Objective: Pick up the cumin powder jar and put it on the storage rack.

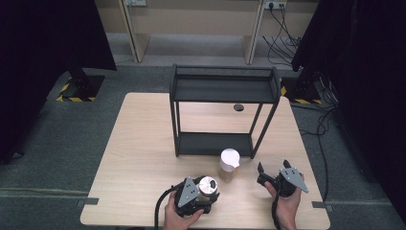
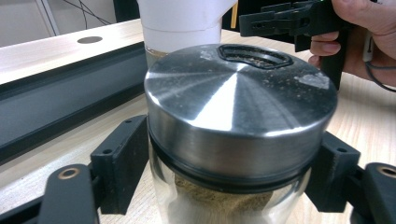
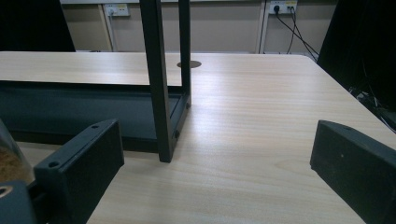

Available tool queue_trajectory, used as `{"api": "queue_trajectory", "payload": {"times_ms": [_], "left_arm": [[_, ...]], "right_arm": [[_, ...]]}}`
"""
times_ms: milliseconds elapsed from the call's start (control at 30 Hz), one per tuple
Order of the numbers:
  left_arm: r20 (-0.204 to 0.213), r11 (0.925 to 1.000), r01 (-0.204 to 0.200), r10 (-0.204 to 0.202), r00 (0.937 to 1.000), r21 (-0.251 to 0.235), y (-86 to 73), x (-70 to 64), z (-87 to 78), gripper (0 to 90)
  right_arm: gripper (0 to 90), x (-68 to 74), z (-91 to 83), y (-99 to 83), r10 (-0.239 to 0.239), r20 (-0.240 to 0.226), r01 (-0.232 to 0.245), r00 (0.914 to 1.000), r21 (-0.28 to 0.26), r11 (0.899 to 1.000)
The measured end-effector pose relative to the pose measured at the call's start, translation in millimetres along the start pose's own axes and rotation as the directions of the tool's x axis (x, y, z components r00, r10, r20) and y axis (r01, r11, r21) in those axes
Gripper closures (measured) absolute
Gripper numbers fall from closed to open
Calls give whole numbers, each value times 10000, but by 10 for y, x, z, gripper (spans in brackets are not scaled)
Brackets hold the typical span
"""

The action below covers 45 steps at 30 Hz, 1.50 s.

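Note:
A glass jar with a brushed steel lid (image 1: 208, 184) stands near the table's front edge, with brownish powder inside. My left gripper (image 1: 205, 192) is shut on it. In the left gripper view both black jaws press the glass just under the steel lid (image 2: 240, 100). Right behind it stands a second jar with a white lid (image 1: 229, 160), upright and free. My right gripper (image 1: 273, 166) hovers to the right of that jar, open, with nothing between its wide-apart jaws (image 3: 215, 158). The right gripper (image 2: 280, 21) also shows, in a hand, behind the white-lidded jar (image 2: 182, 18).
A black two-tier metal rack (image 1: 224, 91) stands mid-table, its lower shelf (image 1: 213, 143) just behind the jars. One rack leg (image 3: 159, 93) rises close ahead of my right gripper. A round cable hole (image 1: 238, 107) lies beyond. The table's right side (image 3: 261, 116) is bare wood.

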<state>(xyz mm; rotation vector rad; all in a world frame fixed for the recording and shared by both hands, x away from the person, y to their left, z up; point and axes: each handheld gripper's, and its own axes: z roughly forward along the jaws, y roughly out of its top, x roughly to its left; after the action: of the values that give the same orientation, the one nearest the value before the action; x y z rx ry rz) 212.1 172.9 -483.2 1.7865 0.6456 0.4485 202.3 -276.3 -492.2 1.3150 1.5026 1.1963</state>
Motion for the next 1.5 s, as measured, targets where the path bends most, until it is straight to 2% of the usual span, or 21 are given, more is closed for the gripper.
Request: {"api": "queue_trajectory", "payload": {"times_ms": [133, 633, 867, 1200, 1500], "left_arm": [[35, 9999, -153, 153, 9999, -42, -4, -10, -6, 304], [129, 10000, 47, -47, 9999, -6, 20, 29, -41, 308], [-42, 9988, -19, 17, 10000, -499, 106, 13, -178, 308], [-417, 9937, 133, -181, 9990, -1114, 213, 53, -349, 308], [-584, 9936, 43, -110, 9982, -1129, 254, 41, -382, 308]], "right_arm": [[29, 2, -1, -2, -3, 10, 3, 10000, -12, 10000], [30, 3, 0, 0, 0, 15, 0, 10000, -3, 10000], [30, -8, -2, 0, 81, -6, -81, 10000, 1, 10000], [30, -14, -4, -3, 177, -1, -177, 9998, -14, 9998], [30, -19, -3, 0, 201, -14, -201, 9998, -1, 9998]]}}
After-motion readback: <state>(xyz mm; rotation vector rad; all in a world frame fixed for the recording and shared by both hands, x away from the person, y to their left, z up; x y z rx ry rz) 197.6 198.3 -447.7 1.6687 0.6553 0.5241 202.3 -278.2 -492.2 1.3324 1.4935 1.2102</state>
